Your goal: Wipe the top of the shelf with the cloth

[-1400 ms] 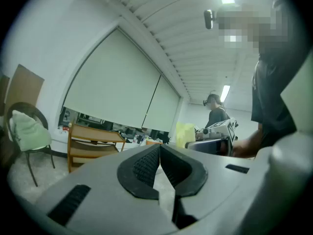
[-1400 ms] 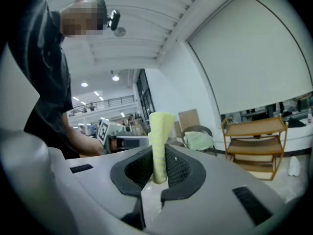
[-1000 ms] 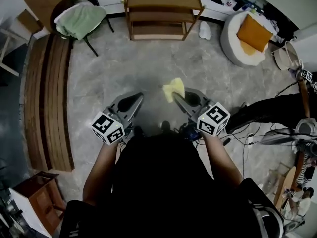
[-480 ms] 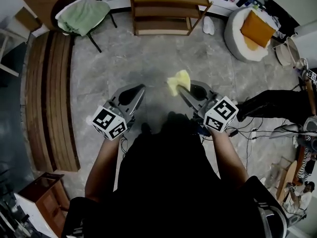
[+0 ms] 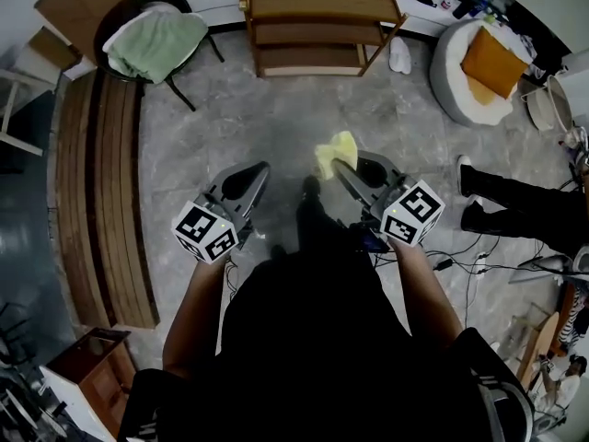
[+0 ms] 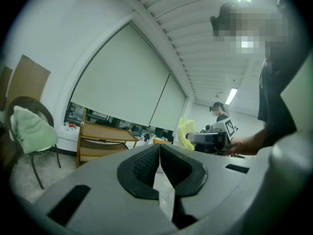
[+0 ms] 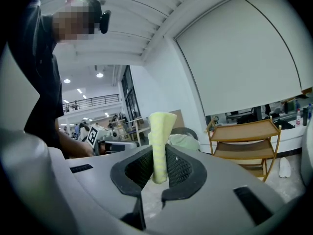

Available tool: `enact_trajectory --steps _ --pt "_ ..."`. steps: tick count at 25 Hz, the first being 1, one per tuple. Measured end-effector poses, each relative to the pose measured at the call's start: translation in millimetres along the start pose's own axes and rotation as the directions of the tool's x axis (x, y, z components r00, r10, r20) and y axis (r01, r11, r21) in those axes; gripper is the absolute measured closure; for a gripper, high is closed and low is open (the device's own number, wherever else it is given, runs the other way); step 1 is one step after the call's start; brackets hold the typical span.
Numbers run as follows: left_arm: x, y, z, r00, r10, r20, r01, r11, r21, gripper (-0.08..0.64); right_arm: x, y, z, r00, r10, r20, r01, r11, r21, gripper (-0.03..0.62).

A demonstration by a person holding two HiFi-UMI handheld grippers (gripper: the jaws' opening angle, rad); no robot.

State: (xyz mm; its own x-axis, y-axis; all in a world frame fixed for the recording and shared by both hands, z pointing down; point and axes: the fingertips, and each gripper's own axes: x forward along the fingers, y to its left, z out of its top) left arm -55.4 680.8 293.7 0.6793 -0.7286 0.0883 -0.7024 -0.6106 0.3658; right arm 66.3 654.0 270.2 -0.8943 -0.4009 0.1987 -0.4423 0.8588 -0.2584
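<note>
A wooden three-tier shelf (image 5: pixel 317 18) stands against the far wall, several steps ahead across the floor; it also shows as the shelf (image 7: pixel 243 142) and the shelf (image 6: pixel 100 142) in the gripper views. My right gripper (image 5: pixel 337 165) is shut on a pale yellow cloth (image 5: pixel 333 153), which sticks up between its jaws as the cloth (image 7: pixel 159 143). My left gripper (image 5: pixel 260 169) is held beside it at the same height, shut with nothing in it (image 6: pixel 159 148). Both are well short of the shelf.
A dark chair with a green cloth over it (image 5: pixel 156 42) stands left of the shelf. Long wooden planks (image 5: pixel 97 182) lie along the left. A white pouf with an orange cushion (image 5: pixel 479 72) sits right of the shelf. Someone's legs (image 5: pixel 525 205) and cables (image 5: pixel 479 265) are at right.
The person has walked forward: the shelf and chair have drifted nearer, and a foot now shows between the grippers. Both grippers keep their pose, the cloth still held.
</note>
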Motion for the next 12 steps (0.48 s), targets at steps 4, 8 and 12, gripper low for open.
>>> enact_trajectory --steps 4,8,12 --pt "48 33 17 1.0 0.016 -0.027 -0.016 1.0 0.005 0.548 21 -50 19 0.999 0.048 -0.007 -0.048 0.999 -0.015 0.543" --pt "98 64 38 0.998 0.043 -0.034 -0.043 0.999 -0.001 0.548 39 -105 36 0.998 0.066 -0.017 -0.066 0.998 -0.012 0.544" --pt "147 91 57 0.998 0.055 -0.031 -0.056 0.998 -0.023 0.548 50 -166 59 0.998 0.067 -0.002 -0.067 0.997 -0.04 0.543"
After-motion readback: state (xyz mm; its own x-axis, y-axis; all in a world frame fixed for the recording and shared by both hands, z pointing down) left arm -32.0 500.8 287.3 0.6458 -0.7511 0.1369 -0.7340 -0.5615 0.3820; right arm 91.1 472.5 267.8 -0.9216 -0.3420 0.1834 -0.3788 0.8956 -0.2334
